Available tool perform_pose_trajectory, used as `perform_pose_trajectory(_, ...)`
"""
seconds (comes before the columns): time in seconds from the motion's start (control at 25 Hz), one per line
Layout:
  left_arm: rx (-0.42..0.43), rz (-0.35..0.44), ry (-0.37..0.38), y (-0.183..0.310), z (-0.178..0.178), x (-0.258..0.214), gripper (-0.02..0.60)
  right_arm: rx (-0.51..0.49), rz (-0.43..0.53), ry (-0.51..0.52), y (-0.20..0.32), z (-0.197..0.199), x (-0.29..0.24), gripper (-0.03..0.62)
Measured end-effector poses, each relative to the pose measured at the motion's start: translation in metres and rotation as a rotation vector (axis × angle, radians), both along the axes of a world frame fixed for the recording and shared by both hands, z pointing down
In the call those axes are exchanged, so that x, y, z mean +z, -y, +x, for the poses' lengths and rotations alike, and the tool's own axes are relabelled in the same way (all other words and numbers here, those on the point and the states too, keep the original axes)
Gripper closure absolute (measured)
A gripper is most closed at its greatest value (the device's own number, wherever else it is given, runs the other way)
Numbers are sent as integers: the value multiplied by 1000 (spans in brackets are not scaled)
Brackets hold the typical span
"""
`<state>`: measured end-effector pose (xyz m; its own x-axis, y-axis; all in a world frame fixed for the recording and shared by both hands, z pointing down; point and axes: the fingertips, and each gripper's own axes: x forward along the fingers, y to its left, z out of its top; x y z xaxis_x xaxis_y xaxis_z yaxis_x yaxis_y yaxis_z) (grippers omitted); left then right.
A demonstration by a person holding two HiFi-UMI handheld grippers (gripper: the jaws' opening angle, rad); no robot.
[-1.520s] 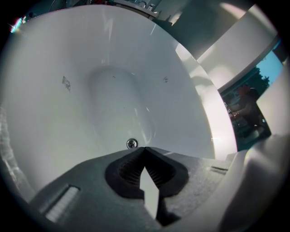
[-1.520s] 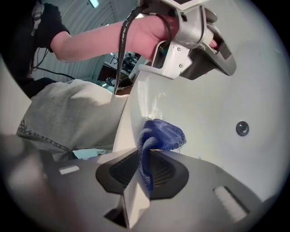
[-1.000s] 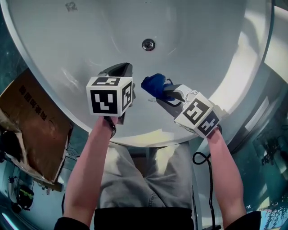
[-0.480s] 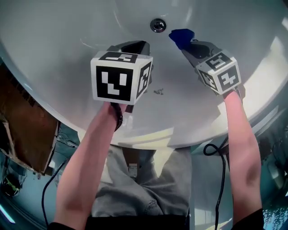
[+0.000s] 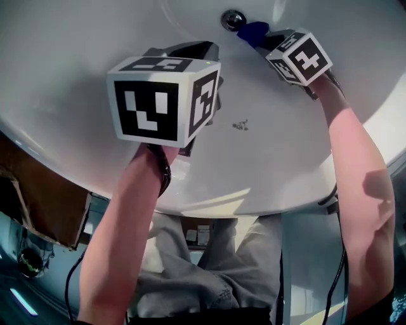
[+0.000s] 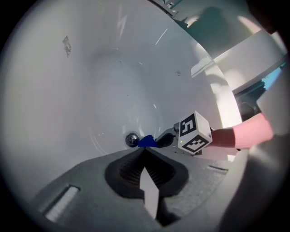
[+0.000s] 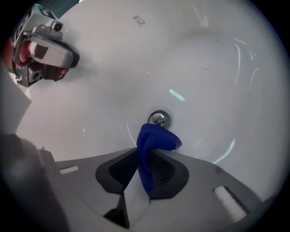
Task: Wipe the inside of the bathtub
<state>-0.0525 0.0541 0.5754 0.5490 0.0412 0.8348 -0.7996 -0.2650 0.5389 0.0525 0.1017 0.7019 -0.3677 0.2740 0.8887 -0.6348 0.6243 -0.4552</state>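
Wiping looks begun: the right gripper [image 5: 263, 37], fingers pinching a blue cloth [image 7: 152, 147] beside the drain [image 7: 159, 118] at upper frame (left gripper [image 6: 145, 153] fingers pressed together, empty), should next sweep the bathtub [image 5: 76, 51].

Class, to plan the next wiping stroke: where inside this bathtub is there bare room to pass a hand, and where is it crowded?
Bare: the wide bathtub wall left of the drain, beyond the left tool; also the strip between the specks and the near rim. Crowded: by the drain, where the right tool holds the blue cloth.
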Motion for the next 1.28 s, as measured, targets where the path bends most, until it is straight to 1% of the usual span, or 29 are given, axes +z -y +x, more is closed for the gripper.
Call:
perform_pose_trajectory(0.12,31,-8,-3,-8,5,5,577,-35,-11,5,-14,-4,13,516)
perform_pose_trajectory(0.32,53,-20,-8,-11,9,5,577,-21,-72,-22,-34,-2,25,516)
perform_pose_trajectory(0.4,63,-16,-4,-9,8,3,577,-53,-95,-41,-41,0,24,516)
perform_pose_trajectory(0.48,70,-18,3,-8,8,0,577,-106,-122,-66,-49,4,21,516)
perform_pose_trajectory(0.56,74,-24,10,-10,6,-4,577,-127,-153,-86,-58,7,14,516)
perform_pose_trajectory(0.72,101,-2,16,-6,4,-14,577,-104,-196,-78,-68,5,-2,517)
perform_pose_trajectory(1.0,130,23,17,0,3,-36,577,-100,-254,-62,-85,2,-37,517)
perform_pose_trajectory(1.28,124,41,24,7,-3,-58,577,-101,-286,-52,-101,-2,-68,517)
